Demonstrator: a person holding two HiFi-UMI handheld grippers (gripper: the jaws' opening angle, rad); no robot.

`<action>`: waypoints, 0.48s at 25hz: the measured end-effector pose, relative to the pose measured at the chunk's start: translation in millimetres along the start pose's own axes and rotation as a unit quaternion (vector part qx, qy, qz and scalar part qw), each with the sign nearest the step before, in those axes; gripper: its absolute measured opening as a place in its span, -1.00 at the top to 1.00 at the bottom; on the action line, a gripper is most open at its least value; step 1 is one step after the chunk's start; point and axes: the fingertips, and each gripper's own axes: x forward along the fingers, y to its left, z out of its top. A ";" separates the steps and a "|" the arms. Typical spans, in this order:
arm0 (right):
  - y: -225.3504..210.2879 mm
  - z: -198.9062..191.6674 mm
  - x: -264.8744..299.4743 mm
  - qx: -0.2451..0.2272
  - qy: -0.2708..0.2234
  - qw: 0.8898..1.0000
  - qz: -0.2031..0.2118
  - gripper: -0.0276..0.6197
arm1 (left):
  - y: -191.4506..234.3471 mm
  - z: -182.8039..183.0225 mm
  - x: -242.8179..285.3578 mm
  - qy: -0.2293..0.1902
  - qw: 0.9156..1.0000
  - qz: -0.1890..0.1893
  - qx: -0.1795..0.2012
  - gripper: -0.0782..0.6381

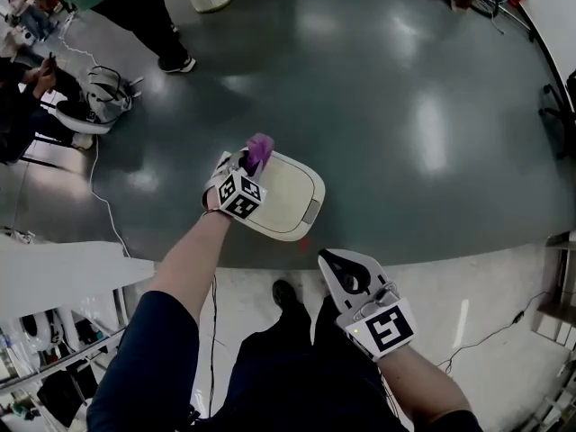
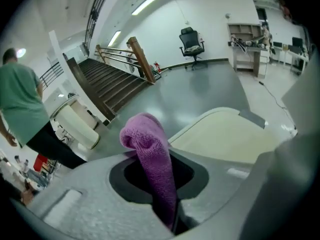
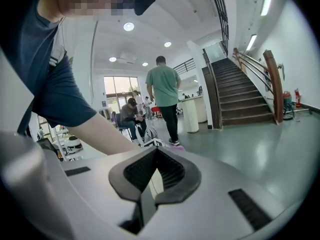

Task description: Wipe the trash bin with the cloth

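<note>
- Purple terry cloth [image 1: 259,149] sticks out in a bunched roll from the left gripper [image 1: 247,164], whose jaws are clamped on its lower end. In the left gripper view the cloth [image 2: 150,156] fills the notch of that gripper [image 2: 167,184], and most of its length stands free beyond the jaws.
- Cream plastic, the trash bin [image 1: 290,196] stands on the grey-green floor [image 1: 405,106] straight ahead. Its flat lid [image 2: 227,134] lies just under and beyond the cloth. I cannot tell whether cloth and lid are touching.
- Grey and empty, the right gripper [image 1: 346,273] hangs near the person's leg, well apart from the bin. Its jaws [image 3: 150,179] are pressed together on nothing.
- Risk one: only a narrow end of the cloth is pinched, so dragging it across the lid could tug it out of the jaws.
- Risk two: the free end is a lump, not a flat pad. If it folds aside under pressure, hard jaw tips could scrape the lid instead of cloth wiping it.
- Risk three: nothing steadies the bin. A sideways push could probably slide or tip it on the smooth floor.
- Risk four: a floor cable [image 1: 101,201] and a person in a green shirt [image 3: 162,89] are nearby, though apart from the bin.
</note>
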 end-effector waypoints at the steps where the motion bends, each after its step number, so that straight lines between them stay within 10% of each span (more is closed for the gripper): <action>1: -4.8 -2.0 8.3 -0.003 -0.001 1.000 -0.001 0.88 | -1.1 -1.5 4.6 0.007 1.000 -0.001 0.016 0.62; 12: -39.7 -7.3 63.4 -0.013 -0.018 1.000 -0.013 0.88 | -27.5 7.9 19.1 0.015 0.995 -0.006 0.099 0.62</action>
